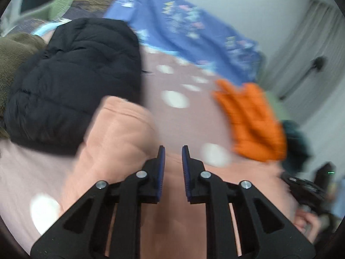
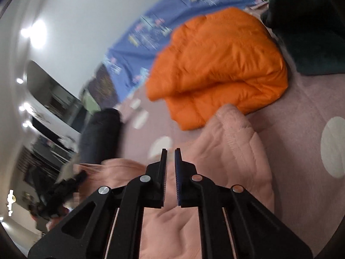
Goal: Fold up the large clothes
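Note:
A pink fleece garment (image 1: 120,133) lies on the bed under both grippers, its thick folded edge (image 2: 232,151) running to the right. My left gripper (image 1: 173,149) hovers over it; its jaws stand a narrow gap apart with nothing between them. My right gripper (image 2: 171,151) is above the same fleece, its jaws almost together and empty. A black puffer jacket (image 1: 82,71) sits folded to the left, and a folded orange puffer jacket (image 2: 215,64) lies beyond the fleece.
The mauve bedcover (image 1: 189,116) with white dots carries everything. A blue patterned sheet (image 1: 172,28) hangs along the wall behind. A dark teal garment (image 2: 312,32) lies at the far right, an olive one (image 1: 15,51) at the far left. A hand (image 1: 306,222) shows at lower right.

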Demonstrator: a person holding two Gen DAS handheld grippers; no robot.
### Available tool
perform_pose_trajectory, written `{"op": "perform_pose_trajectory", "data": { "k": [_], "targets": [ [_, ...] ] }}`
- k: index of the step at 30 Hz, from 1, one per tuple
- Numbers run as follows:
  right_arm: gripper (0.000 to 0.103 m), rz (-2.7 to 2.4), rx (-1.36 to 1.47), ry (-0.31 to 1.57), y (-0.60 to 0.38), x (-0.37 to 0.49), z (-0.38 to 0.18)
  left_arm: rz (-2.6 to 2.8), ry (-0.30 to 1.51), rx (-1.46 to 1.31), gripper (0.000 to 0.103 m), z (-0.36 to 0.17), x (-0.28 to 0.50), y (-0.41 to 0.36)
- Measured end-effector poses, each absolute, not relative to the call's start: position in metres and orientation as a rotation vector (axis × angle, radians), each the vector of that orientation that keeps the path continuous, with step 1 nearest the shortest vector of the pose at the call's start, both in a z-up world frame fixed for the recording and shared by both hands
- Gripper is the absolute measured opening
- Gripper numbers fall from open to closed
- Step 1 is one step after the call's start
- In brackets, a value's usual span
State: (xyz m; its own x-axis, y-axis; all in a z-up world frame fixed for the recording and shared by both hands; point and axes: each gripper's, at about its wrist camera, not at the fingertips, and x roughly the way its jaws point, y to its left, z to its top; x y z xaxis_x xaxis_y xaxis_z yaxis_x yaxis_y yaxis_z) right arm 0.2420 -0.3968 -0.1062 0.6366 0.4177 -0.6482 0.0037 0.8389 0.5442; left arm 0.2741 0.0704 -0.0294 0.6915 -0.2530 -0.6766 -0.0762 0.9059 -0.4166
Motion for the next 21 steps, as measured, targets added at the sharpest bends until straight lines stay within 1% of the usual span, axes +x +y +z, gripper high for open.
{"op": "perform_pose_trajectory", "data": {
  "k": [1, 2, 3, 5, 7, 10, 14, 21],
  "targets": [
    [0.0, 0.231, 0.53, 0.874, -0.4, 0.246, -0.119, -0.069, 0.846, -0.452, 0.012, -0.045, 0.283, 0.079],
    [0.0, 0.226, 0.543, 0.888, -0.405, 0.252, -0.133, -0.052, 0.876, -0.477, 0.002, -0.055, 0.289, 0.086],
    [0.0, 0.248, 0.594, 0.883, -0.413, 0.252, -0.145, -0.051, 0.902, -0.538, 0.002, -0.074, 0.29, 0.102],
    [0.0, 0.275, 0.653, 0.855, -0.423, 0.249, -0.149, -0.095, 0.899, -0.626, 0.003, -0.089, 0.287, 0.123],
    [0.0, 0.231, 0.631, 0.808, -0.43, 0.243, -0.148, -0.101, 0.861, -0.627, 0.003, -0.089, 0.279, 0.127],
    [0.0, 0.234, 0.701, 0.79, -0.446, 0.24, -0.156, -0.083, 0.827, -0.597, 0.003, -0.088, 0.27, 0.126],
    [0.0, 0.203, 0.729, 0.755, -0.456, 0.232, -0.158, -0.06, 0.78, -0.635, 0.003, -0.093, 0.256, 0.142],
    [0.0, 0.198, 0.733, 0.761, -0.454, 0.233, -0.157, -0.058, 0.781, -0.644, 0.003, -0.091, 0.267, 0.133]
  ]
}}
